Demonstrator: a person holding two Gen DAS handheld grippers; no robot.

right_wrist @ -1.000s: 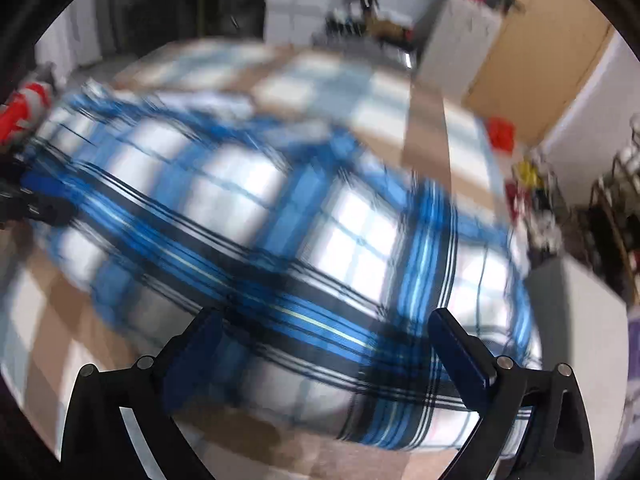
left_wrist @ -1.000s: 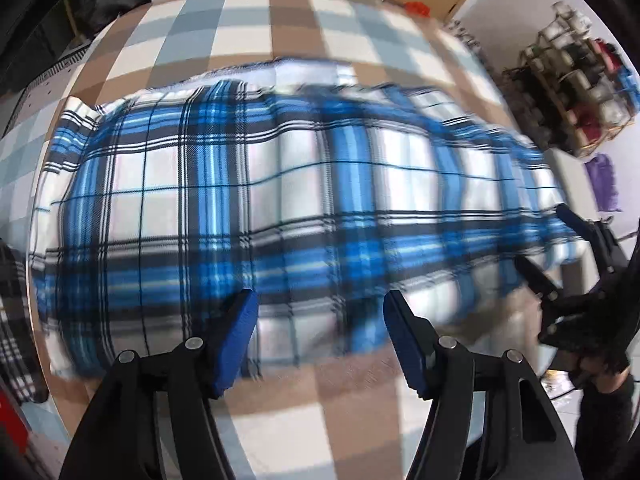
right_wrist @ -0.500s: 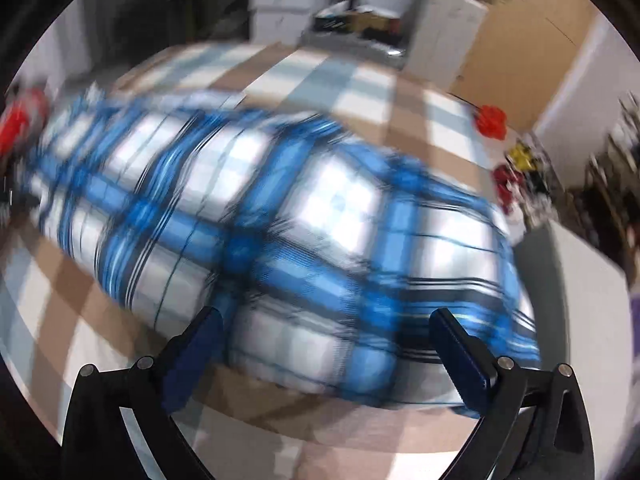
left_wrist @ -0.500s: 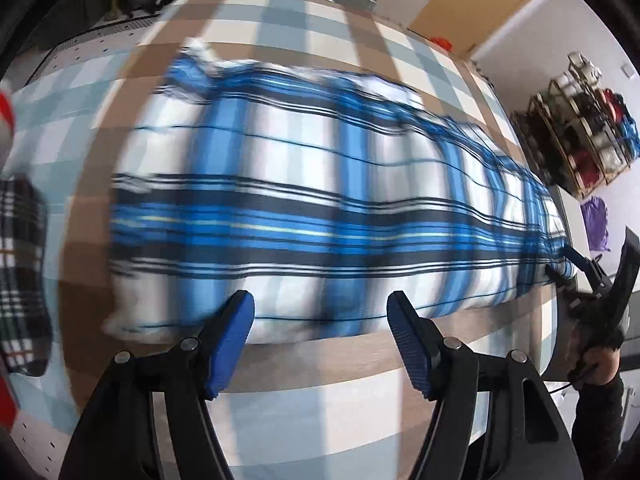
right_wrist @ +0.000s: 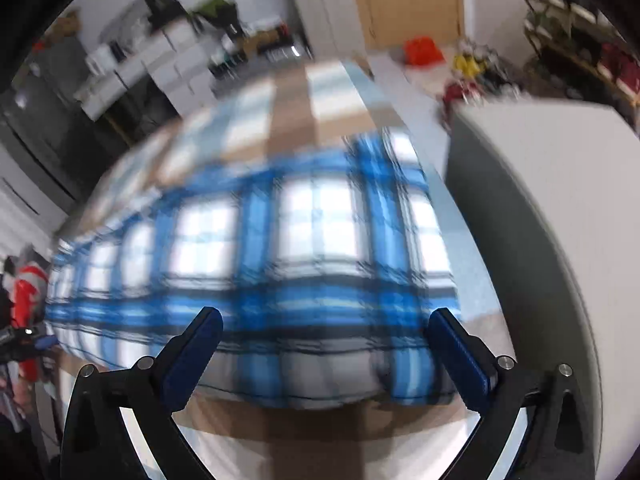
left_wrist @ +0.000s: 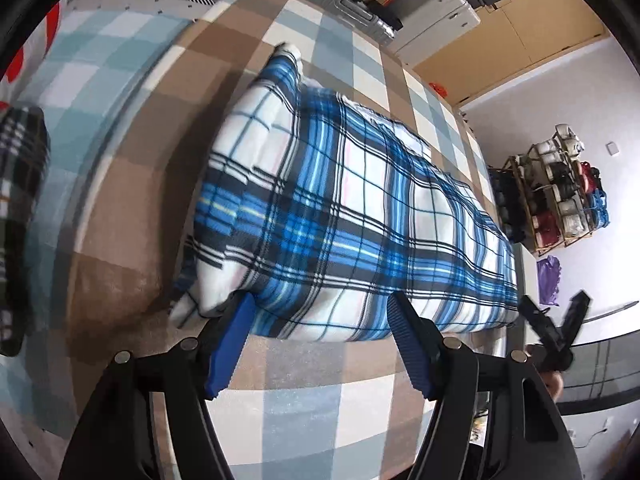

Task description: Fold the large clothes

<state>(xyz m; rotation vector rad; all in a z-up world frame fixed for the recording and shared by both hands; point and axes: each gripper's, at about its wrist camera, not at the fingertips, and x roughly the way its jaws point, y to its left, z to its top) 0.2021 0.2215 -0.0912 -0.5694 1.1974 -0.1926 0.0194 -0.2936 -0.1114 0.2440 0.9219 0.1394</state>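
A blue, white and black plaid garment (left_wrist: 352,216) lies folded into a long strip on the checked brown, white and grey-blue cloth surface (left_wrist: 304,412). My left gripper (left_wrist: 320,320) is open and empty at the strip's near left end, its fingers just over the near edge. My right gripper (right_wrist: 324,332) is open and empty at the strip's other end; the garment (right_wrist: 304,264) is blurred in that view. The right gripper also shows in the left wrist view (left_wrist: 554,316) at the strip's far right end.
A dark plaid cloth (left_wrist: 20,216) lies at the left edge. A rack of shoes (left_wrist: 560,192) stands at the right by the wall. A white cabinet (left_wrist: 436,20) and a suitcase (left_wrist: 352,16) stand behind. A grey-white block (right_wrist: 540,220) sits right of the garment.
Both cameras have swung around the garment. The left gripper has moved to the strip's left end and the right gripper to its right end. Both stay open.
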